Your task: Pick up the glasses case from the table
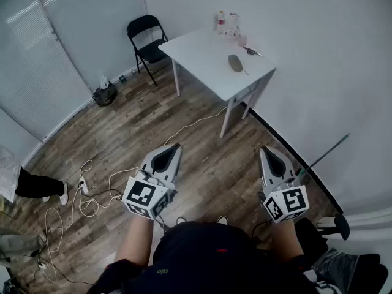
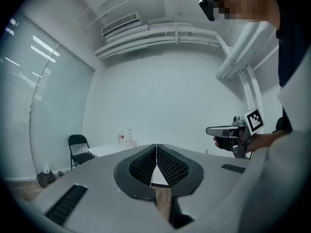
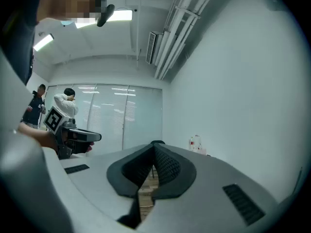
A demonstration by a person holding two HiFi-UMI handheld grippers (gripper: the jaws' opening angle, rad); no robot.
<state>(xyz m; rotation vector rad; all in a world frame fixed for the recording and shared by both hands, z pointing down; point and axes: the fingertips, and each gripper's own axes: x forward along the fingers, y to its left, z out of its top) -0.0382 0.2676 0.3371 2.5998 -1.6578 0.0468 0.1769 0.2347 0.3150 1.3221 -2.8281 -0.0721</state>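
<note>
A grey-green oval glasses case (image 1: pixel 235 62) lies on the white table (image 1: pixel 202 57) far ahead, near the wall. I stand on the wooden floor well short of it. My left gripper (image 1: pixel 174 147) is held level in front of me, its jaws shut with nothing between them; its tip (image 2: pixel 156 147) shows closed in the left gripper view. My right gripper (image 1: pixel 265 150) is level too, jaws pressed together and empty, its tip (image 3: pixel 153 146) closed in the right gripper view. Each gripper appears in the other's view, the right gripper (image 2: pixel 228 132) and the left gripper (image 3: pixel 73 137).
Bottles (image 1: pixel 226 23) and small items stand at the table's far end. A black folding chair (image 1: pixel 146 38) sits left of the table. Cables and a power strip (image 1: pixel 82 185) trail over the floor at left. A dark bag (image 1: pixel 105 95) lies by the blinds. People stand at left (image 3: pixel 34 106).
</note>
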